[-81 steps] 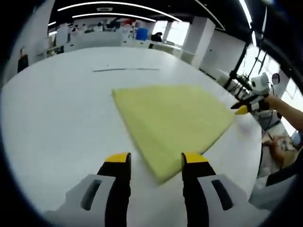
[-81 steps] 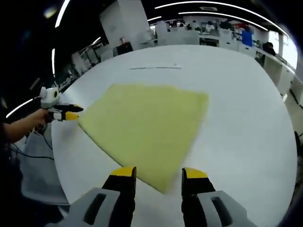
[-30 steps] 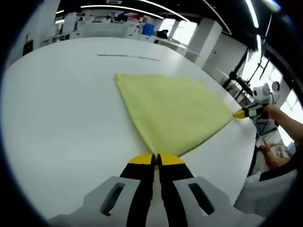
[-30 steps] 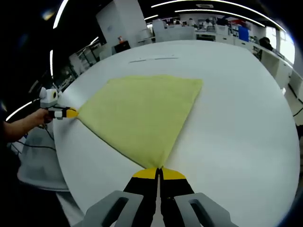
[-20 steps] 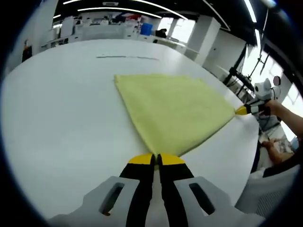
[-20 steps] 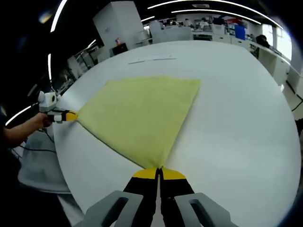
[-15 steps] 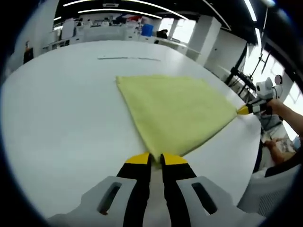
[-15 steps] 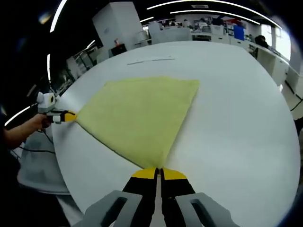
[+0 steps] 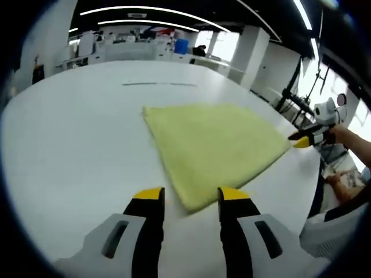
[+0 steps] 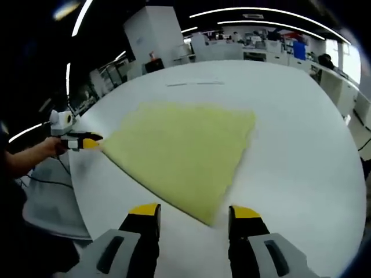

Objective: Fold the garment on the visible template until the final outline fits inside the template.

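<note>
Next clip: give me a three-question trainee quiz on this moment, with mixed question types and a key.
1. True or false: the left claw is clamped on the cloth.
2. Multiple choice: in the right gripper view, the right claw stands
A. shut on a corner of the cloth
B. open, with a corner of the cloth just ahead of its tips
C. open, holding a cup
3. Fill in: the cloth lies flat on a white ____.

Key
1. False: its jaws stand apart and the cloth's corner lies free between the tips.
2. B
3. table
</note>
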The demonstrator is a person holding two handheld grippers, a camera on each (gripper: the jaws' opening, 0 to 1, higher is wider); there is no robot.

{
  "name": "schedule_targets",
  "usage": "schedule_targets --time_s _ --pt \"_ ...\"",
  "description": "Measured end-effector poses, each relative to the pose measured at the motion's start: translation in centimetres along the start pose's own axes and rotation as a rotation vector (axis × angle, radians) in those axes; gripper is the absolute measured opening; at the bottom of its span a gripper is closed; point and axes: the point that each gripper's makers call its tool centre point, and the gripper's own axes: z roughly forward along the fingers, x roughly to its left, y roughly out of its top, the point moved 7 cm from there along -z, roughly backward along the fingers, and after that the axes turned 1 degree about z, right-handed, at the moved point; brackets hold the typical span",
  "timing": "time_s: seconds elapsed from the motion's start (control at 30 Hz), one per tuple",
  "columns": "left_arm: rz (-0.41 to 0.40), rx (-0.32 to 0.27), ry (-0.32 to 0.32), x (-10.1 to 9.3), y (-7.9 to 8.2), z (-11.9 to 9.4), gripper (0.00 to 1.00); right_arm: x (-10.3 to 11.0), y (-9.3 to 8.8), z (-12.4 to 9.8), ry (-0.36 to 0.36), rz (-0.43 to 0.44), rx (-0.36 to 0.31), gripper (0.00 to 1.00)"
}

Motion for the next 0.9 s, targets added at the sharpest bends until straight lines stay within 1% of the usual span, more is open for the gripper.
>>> schedule_targets --time_s 0.13,0.2,0.3,0.33,0.4,0.53,0.6,0.67,0.8,0.9 --pt "0.011 -0.033 -0.019 -0.8 0.7 -0.5 0.46 1.1 0.7 -0.6 0.022 -0.028 -0.034 0.54" --pt "0.014 -0.038 -0.026 -1.1 1.0 -0.9 0.51 1.5 0.9 -0.9 0.032 -0.044 -0.045 0.59" --pt "0.016 -0.049 -0.022 -1.5 1.3 -1.7 0.56 2.4 0.9 -1.3 0.049 -0.085 -0.041 0.67" --pt "0.017 -0.065 -0.023 -1.6 1.5 -2.0 0.57 2.8 1.0 -1.5 0.051 -0.105 -0.044 0.69" --pt "0.016 -0.079 -0.029 -1.9 1.7 -2.5 0.6 3.2 1.0 -1.9 0.056 -0.13 -0.049 0.72" --pt "0.037 -0.091 -0.018 -2.3 1.9 -3.2 0.65 3.8 1.0 -2.3 0.053 -0.148 -0.043 0.75" --pt "0.058 -0.1 -0.01 -2.5 1.9 -3.5 0.69 4.1 1.1 -2.5 0.044 -0.156 -0.051 0.76" --pt "0.082 -0.108 -0.015 -2.8 2.0 -3.7 0.72 4.5 1.3 -2.7 0.041 -0.148 -0.078 0.78" --pt "0.124 -0.102 -0.014 -3.2 2.0 -4.1 0.79 5.1 1.7 -3.1 0.04 -0.144 -0.131 0.84" --pt "0.133 -0.123 -0.025 -3.6 1.9 -4.4 0.84 5.4 2.1 -3.4 0.041 -0.146 -0.178 0.87"
